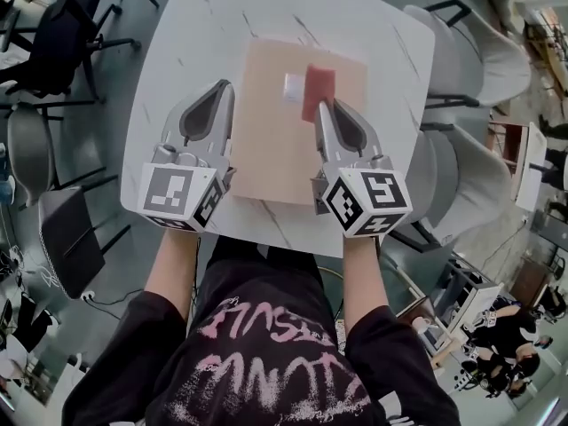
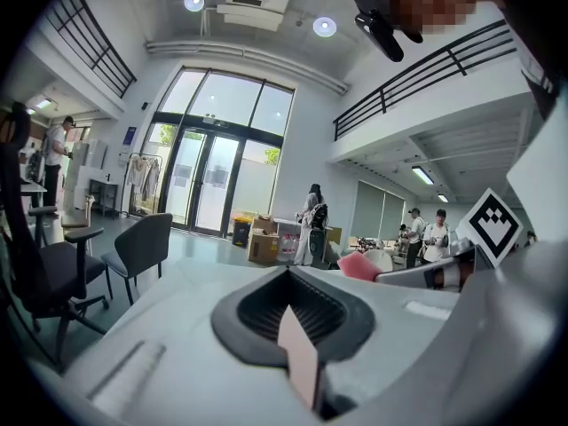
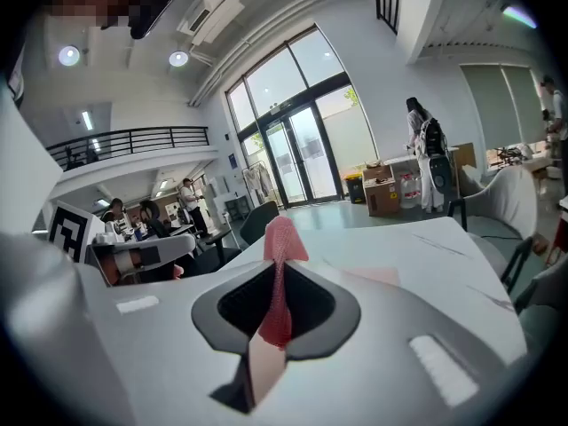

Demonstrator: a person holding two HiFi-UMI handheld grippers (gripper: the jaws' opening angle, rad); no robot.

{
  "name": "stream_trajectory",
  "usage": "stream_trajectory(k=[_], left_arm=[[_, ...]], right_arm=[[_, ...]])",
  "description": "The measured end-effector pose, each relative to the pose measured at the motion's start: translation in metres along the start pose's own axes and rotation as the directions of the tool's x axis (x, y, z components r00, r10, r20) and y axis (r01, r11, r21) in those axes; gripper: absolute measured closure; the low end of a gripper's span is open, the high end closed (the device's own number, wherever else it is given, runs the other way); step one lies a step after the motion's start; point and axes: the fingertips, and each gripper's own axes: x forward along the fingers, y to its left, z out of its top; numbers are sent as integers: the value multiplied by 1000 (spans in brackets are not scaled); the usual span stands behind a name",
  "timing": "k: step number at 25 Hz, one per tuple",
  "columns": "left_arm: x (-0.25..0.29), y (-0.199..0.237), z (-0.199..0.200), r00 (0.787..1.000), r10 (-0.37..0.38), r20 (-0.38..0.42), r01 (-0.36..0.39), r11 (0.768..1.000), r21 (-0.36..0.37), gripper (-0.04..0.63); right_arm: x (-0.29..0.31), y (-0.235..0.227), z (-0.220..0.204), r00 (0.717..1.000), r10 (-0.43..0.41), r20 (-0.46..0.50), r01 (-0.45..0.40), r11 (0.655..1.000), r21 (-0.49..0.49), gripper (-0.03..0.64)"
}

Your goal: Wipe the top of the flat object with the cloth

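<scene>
The cloth (image 3: 282, 238) pinched in the jaws of the right gripper (image 1: 321, 106) looks coarse, open-woven and matt. Under its tip, the flat board (image 1: 266, 149) is matt, cardboard-like. The table (image 1: 177, 78) beneath is smooth, marble-veined, faintly glossy.

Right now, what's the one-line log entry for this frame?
right gripper shut on red cloth over board | left gripper shut, beside board's left edge

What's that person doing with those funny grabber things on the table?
A person holds a tool in each hand over a white table. The right tool is pinching a red cloth over the far part of a flat brown board. The left tool is shut with nothing in it, beside the board's left edge. It looks like the person is wiping the board, or is about to.
</scene>
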Motion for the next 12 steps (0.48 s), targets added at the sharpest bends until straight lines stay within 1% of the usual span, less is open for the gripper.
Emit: stream_trajectory(k=[6,12], left_arm=[[-5,11,4,1000,19,11,-19,1000,6,595],[-8,16,4,999,36,8,-36,999,3,595]], right_arm=[[37,39,0,996,81,-46,-81,997,9,568],[68,74,-6,983,156,-92,-155,988,14,568]])
